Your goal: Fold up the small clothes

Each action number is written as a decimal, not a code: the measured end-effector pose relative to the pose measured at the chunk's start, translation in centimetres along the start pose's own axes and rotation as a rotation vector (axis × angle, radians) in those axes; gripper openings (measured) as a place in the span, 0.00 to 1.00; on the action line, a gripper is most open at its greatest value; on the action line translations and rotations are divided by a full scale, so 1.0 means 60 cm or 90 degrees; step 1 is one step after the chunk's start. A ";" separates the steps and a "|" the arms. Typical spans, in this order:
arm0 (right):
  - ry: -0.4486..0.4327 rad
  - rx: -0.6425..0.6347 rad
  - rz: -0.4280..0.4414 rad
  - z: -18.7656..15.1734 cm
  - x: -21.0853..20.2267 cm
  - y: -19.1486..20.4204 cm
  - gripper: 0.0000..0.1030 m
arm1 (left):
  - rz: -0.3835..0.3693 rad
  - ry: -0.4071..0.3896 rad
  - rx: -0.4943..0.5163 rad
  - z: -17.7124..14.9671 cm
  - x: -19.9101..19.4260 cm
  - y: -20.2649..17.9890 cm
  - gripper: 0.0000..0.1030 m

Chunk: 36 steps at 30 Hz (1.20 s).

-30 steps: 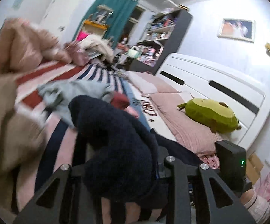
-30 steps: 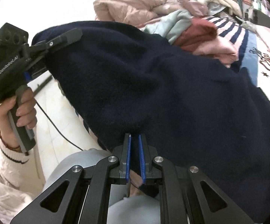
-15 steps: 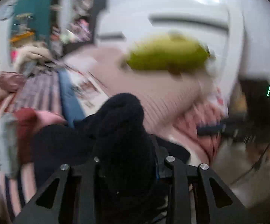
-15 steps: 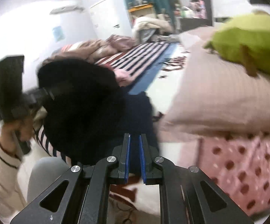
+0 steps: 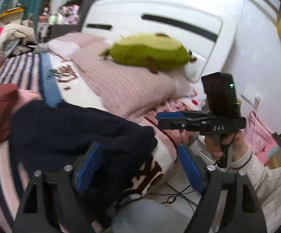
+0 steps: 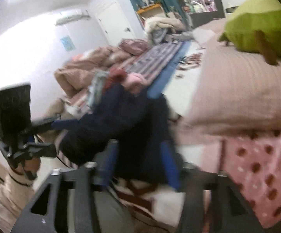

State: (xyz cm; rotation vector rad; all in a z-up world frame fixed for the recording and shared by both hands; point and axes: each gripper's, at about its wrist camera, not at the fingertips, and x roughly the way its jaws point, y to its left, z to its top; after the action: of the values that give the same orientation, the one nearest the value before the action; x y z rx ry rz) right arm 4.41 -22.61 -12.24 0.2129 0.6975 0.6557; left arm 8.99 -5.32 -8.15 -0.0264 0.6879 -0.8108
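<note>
On the bed (image 5: 66, 89), navy garment (image 5: 66, 132) lies between both grippers' released fingers (image 5: 88, 167).

Left gripper (image 5: 140, 167) has its blue-padded fingers (image 5: 88, 167) spread wide. Right gripper (image 6: 138, 165), at three o'clock of it, is likewise spread.

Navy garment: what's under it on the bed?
The navy garment lies on the striped pink cover and the white printed blanket at the bed's edge. Red and pink clothes poke out behind; anything beneath it is hidden.
</note>
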 end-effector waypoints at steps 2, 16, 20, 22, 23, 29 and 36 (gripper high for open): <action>0.011 0.013 0.049 0.018 0.026 0.018 0.62 | 0.043 -0.016 -0.008 -0.015 -0.039 0.018 0.77; 0.060 -0.001 -0.079 0.040 0.156 0.085 0.17 | 0.106 -0.041 -0.148 -0.107 -0.104 0.157 0.78; -0.010 -0.048 -0.131 0.056 0.081 0.108 0.16 | 0.084 -0.046 -0.149 -0.097 -0.090 0.158 0.78; -0.015 -0.040 -0.157 0.051 0.052 0.094 0.15 | 0.061 -0.045 -0.151 -0.088 -0.074 0.159 0.78; -0.010 -0.038 -0.176 0.047 0.044 0.082 0.15 | 0.049 -0.043 -0.153 -0.084 -0.067 0.158 0.79; 0.131 0.003 -0.162 -0.018 0.080 -0.001 0.29 | -0.042 -0.001 -0.224 -0.065 0.016 0.187 0.86; 0.129 -0.006 -0.162 -0.003 0.077 -0.038 0.65 | -0.083 0.047 -0.313 -0.059 0.096 0.226 0.91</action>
State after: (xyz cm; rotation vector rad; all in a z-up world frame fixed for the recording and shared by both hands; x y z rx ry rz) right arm 8.06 -21.49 -15.72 0.0471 0.8987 0.4392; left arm 18.68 1.12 -17.89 -0.4921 0.9504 -0.7523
